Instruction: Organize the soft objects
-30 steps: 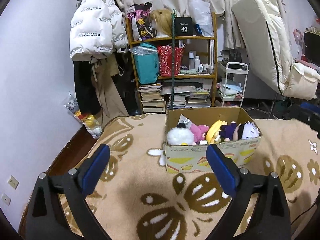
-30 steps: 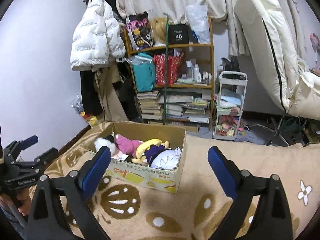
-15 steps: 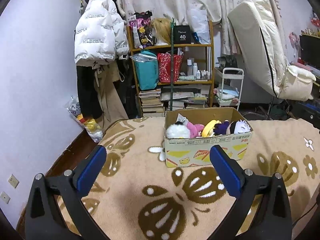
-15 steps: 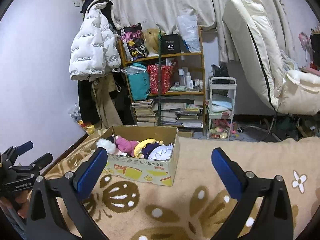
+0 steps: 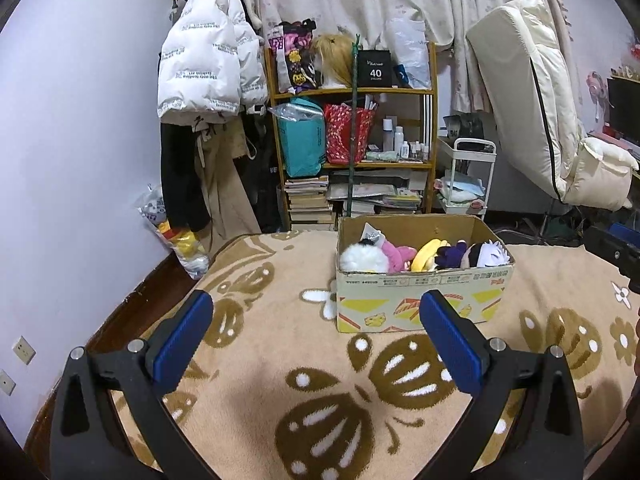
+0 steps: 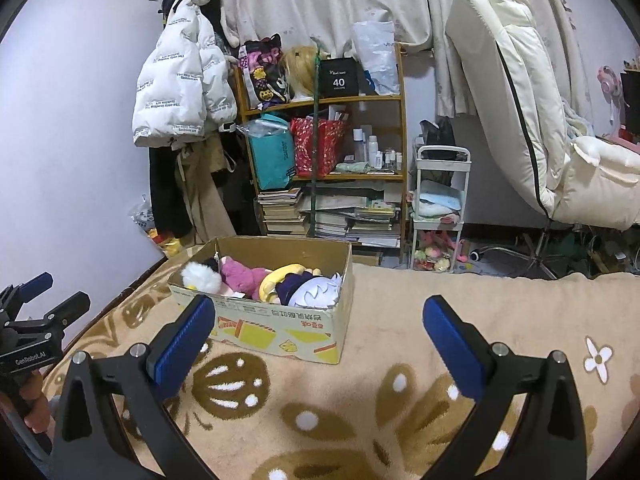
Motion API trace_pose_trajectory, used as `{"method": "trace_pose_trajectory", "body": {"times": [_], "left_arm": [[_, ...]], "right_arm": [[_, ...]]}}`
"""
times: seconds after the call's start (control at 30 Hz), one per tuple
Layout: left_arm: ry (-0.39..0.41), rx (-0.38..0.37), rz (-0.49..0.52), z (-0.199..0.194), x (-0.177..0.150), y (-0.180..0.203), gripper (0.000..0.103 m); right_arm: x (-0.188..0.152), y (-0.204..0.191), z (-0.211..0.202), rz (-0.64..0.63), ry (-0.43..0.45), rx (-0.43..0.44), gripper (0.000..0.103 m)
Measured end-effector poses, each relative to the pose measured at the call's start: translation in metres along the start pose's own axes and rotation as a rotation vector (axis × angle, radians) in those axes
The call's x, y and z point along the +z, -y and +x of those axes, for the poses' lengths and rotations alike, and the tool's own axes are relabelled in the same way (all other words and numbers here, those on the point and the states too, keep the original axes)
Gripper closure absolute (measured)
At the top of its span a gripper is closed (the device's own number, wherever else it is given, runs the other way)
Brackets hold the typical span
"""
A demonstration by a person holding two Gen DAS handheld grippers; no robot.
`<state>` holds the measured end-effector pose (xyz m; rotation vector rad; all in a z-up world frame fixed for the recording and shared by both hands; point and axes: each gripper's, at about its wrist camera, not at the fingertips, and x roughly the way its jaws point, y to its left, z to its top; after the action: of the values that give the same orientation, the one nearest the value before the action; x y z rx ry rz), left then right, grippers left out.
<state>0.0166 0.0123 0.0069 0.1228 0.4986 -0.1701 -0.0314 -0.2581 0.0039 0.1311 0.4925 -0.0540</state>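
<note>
A cardboard box [image 5: 424,296] stands on the beige patterned blanket [image 5: 304,392]. It holds several plush toys: a white fluffy one [image 5: 362,258], a pink one [image 5: 394,254], a yellow one [image 5: 430,254] and a dark one with white hair [image 5: 486,254]. My left gripper [image 5: 316,338] is open and empty, hovering short of the box. My right gripper [image 6: 318,340] is open and empty, with the box [image 6: 280,320] ahead to its left. The left gripper also shows at the left edge of the right wrist view [image 6: 36,306].
A wooden shelf [image 5: 352,152] with bags and books stands behind the bed. A white jacket [image 5: 208,60] hangs on the left. A small white cart [image 6: 438,208] and a cream recliner [image 6: 532,128] are to the right. The bed edge [image 5: 160,280] drops off on the left.
Both grippers have pulled back and up from the box, so it looks smaller and farther. Both stay open and empty.
</note>
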Motion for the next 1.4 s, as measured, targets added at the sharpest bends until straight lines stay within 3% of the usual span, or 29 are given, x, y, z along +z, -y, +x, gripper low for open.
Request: {"method": "trace_pose_trajectory", "body": {"times": [1.4], "left_arm": [[-0.005, -0.008, -0.001, 0.006, -0.002, 0.008, 0.001]], "right_arm": [[-0.001, 0.013, 0.012, -0.054, -0.017, -0.029, 0.000]]}}
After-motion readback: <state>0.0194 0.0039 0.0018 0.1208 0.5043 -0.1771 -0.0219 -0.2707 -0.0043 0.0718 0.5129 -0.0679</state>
